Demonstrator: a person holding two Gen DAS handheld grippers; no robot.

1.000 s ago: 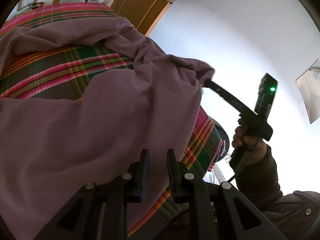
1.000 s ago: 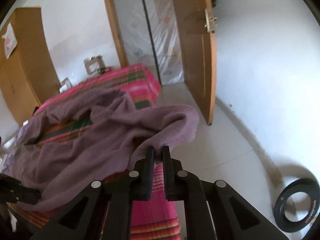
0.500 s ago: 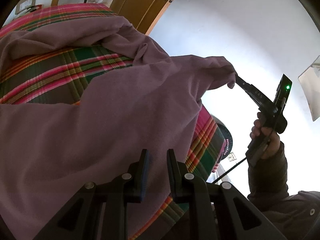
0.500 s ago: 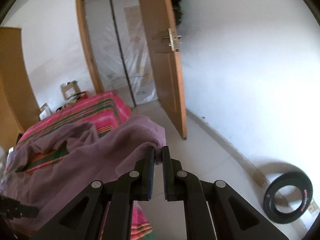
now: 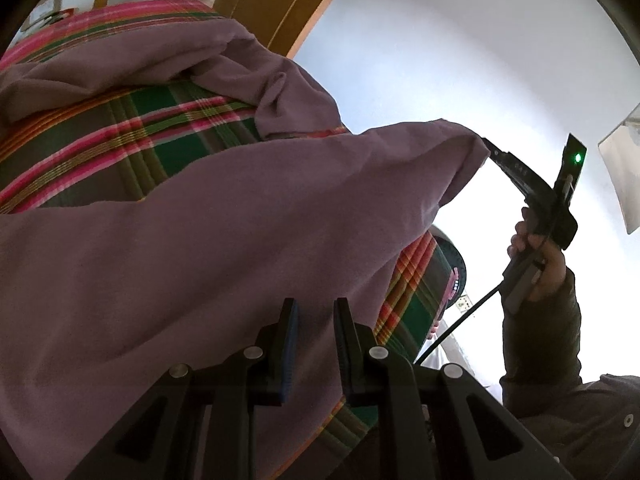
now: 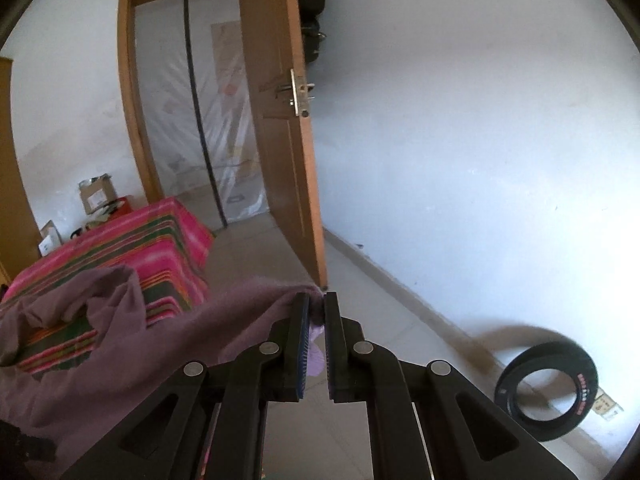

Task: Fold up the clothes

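A: The soft mauve knit garment (image 5: 208,248) fills the left and centre of the left wrist view, draped over the pink, green and orange plaid bedspread (image 5: 132,136).

B: The right gripper (image 6: 316,320) is pinched nearly closed on the garment's corner, lifted at centre frame. From the left view, that right gripper (image 5: 486,148) meets the fabric at right, with the person's hand (image 5: 538,256) and dark sleeve (image 5: 540,340) below.

A: The left gripper (image 5: 316,320), bottom centre, is partly open; fabric lies behind its fingers, but I can't tell if it grips.

B: Around it: an open wooden door (image 6: 288,128) upper centre, a black rubber tyre (image 6: 548,390) on the pale tiled floor (image 6: 360,280) at lower right, and cardboard boxes (image 6: 96,196) beyond the bed at left.
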